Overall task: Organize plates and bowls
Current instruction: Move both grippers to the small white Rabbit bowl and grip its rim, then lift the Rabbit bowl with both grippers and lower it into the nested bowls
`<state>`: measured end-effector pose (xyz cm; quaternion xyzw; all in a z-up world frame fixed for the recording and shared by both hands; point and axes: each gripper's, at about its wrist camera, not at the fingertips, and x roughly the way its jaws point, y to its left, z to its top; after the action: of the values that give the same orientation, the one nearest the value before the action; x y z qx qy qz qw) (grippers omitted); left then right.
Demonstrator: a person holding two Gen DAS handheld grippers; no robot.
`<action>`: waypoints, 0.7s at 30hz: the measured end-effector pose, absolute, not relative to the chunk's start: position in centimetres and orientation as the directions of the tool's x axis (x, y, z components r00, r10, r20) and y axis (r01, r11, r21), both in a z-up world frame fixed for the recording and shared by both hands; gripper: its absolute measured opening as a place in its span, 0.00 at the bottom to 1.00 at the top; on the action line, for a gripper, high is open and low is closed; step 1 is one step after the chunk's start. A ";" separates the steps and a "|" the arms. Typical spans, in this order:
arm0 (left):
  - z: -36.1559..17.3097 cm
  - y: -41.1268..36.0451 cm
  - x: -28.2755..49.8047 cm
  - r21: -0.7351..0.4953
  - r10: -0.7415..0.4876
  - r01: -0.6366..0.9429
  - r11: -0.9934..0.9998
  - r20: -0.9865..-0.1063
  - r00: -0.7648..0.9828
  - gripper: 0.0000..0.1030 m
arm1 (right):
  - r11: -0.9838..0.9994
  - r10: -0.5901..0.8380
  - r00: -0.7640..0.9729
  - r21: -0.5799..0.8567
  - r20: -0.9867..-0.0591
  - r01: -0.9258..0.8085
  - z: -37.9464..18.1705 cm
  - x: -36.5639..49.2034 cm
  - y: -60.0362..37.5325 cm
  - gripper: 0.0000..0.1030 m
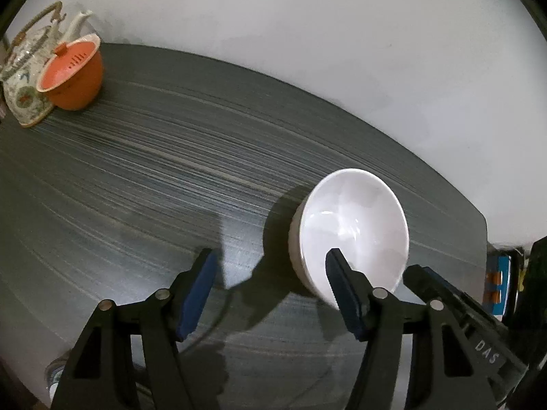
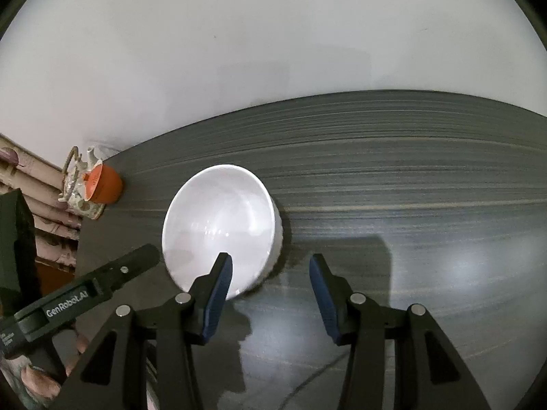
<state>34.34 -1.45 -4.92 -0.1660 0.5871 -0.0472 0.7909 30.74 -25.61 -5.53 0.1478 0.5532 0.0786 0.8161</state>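
A white bowl (image 1: 352, 225) stands upright on the dark grey streaked table (image 1: 154, 177). My left gripper (image 1: 270, 256) is open and empty; its right finger (image 1: 342, 283) overlaps the bowl's near rim, its left finger is over bare table. In the right wrist view the same bowl (image 2: 218, 218) sits ahead and left. My right gripper (image 2: 270, 263) is open and empty; its left finger (image 2: 218, 283) overlaps the bowl's near rim, the right finger is over the table. The left gripper's body (image 2: 85, 294) shows at the lower left of that view.
An orange lidded pot (image 1: 73, 71) and a patterned teapot (image 1: 24, 68) stand at the table's far left corner, also visible in the right wrist view (image 2: 104, 184). A white wall (image 1: 307, 34) backs the table. The table's right edge (image 1: 485, 239) is near the bowl.
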 end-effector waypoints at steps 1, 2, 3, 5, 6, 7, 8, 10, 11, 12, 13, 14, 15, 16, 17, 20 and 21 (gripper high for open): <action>-5.2 -1.3 34.4 -0.317 -0.268 -0.121 0.941 -0.914 0.304 0.57 | 0.946 0.285 0.380 0.321 -0.880 0.034 -5.7 31.0 -25.5 0.47; -5.5 -1.5 34.6 -0.317 -0.269 -0.120 0.941 -0.914 0.302 0.54 | 0.947 0.282 0.378 0.319 -0.882 0.038 -6.0 31.3 -25.3 0.47; -5.8 -1.7 34.8 -0.323 -0.276 -0.115 0.940 -0.912 0.303 0.50 | 0.946 0.283 0.378 0.322 -0.882 0.042 -6.2 31.6 -24.9 0.47; -6.4 -2.0 35.1 -0.322 -0.280 -0.105 0.941 -0.914 0.295 0.42 | 0.943 0.286 0.382 0.328 -0.879 0.050 -6.6 31.8 -24.7 0.47; -6.8 -2.1 35.2 -0.319 -0.277 -0.105 0.942 -0.916 0.291 0.34 | 0.944 0.280 0.384 0.325 -0.880 0.056 -6.8 31.8 -24.6 0.46; -7.1 -2.3 35.2 -0.324 -0.284 -0.101 0.941 -0.915 0.288 0.34 | 0.944 0.278 0.388 0.325 -0.879 0.059 -7.0 31.8 -24.5 0.43; -7.3 -2.4 35.2 -0.333 -0.294 -0.097 0.938 -0.912 0.287 0.31 | 0.943 0.283 0.389 0.329 -0.877 0.056 -7.1 31.8 -24.5 0.33; -7.5 -2.6 35.3 -0.348 -0.309 -0.090 0.933 -0.906 0.290 0.25 | 0.942 0.287 0.384 0.332 -0.877 0.056 -7.4 32.0 -24.4 0.25; -7.6 -2.7 35.3 -0.349 -0.312 -0.087 0.933 -0.905 0.290 0.19 | 0.940 0.286 0.385 0.335 -0.877 0.064 -7.6 31.9 -24.4 0.20; -7.6 -2.9 35.3 -0.351 -0.316 -0.080 0.933 -0.905 0.285 0.13 | 0.939 0.286 0.388 0.336 -0.876 0.068 -7.6 32.0 -24.4 0.16; -7.5 -3.1 35.2 -0.342 -0.309 -0.072 0.937 -0.907 0.285 0.12 | 0.934 0.294 0.391 0.349 -0.872 0.076 -7.7 31.9 -24.5 0.14; -7.5 -3.3 35.0 -0.328 -0.298 -0.061 0.943 -0.910 0.288 0.12 | 0.932 0.297 0.390 0.354 -0.871 0.082 -7.7 31.9 -24.7 0.13; -7.5 -3.4 35.1 -0.320 -0.293 -0.055 0.946 -0.913 0.285 0.12 | 0.930 0.297 0.389 0.356 -0.872 0.088 -7.7 31.8 -24.7 0.13; -7.5 -3.6 34.8 -0.319 -0.292 -0.056 0.946 -0.915 0.277 0.12 | 0.930 0.295 0.388 0.355 -0.873 0.092 -7.6 31.6 -24.8 0.13; -7.5 -3.7 34.6 -0.322 -0.294 -0.061 0.945 -0.916 0.272 0.12 | 0.929 0.296 0.386 0.358 -0.874 0.096 -7.5 31.3 -24.9 0.13; -7.2 -3.4 33.8 -0.330 -0.305 -0.059 0.942 -0.916 0.260 0.12 | 0.921 0.313 0.385 0.376 -0.869 0.102 -6.9 30.3 -25.0 0.13; -7.1 -3.3 33.4 -0.330 -0.305 -0.060 0.942 -0.917 0.257 0.12 | 0.920 0.315 0.384 0.379 -0.868 0.101 -6.7 30.0 -25.1 0.13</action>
<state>33.45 -3.29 -7.13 -0.1509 0.6046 -0.0787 0.7782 29.98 -25.06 -6.67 0.1889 0.5508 0.0662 0.8103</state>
